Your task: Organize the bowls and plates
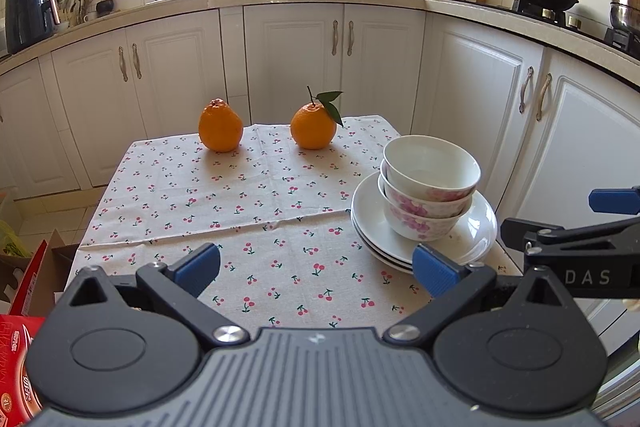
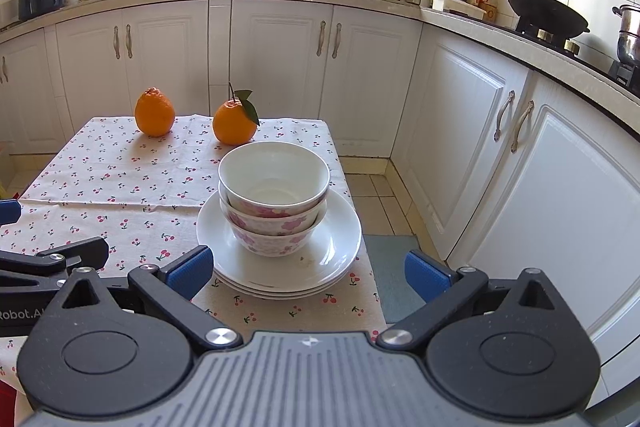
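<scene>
both the left hand-held gripper (image 1: 316,269) and right hand-held gripper (image 2: 306,267) gape wide, empty, near the stacked bowls (image 2: 274,199) on plates (image 2: 340,239).

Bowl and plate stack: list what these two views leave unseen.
- Lower bowls: insides hidden in both views by the top bowl nested in them.
- Plates: lower ones show only rim edges; the exact count is unsure.
- Plates' near rim: covered in the left wrist view by the left gripper fingertip.
</scene>
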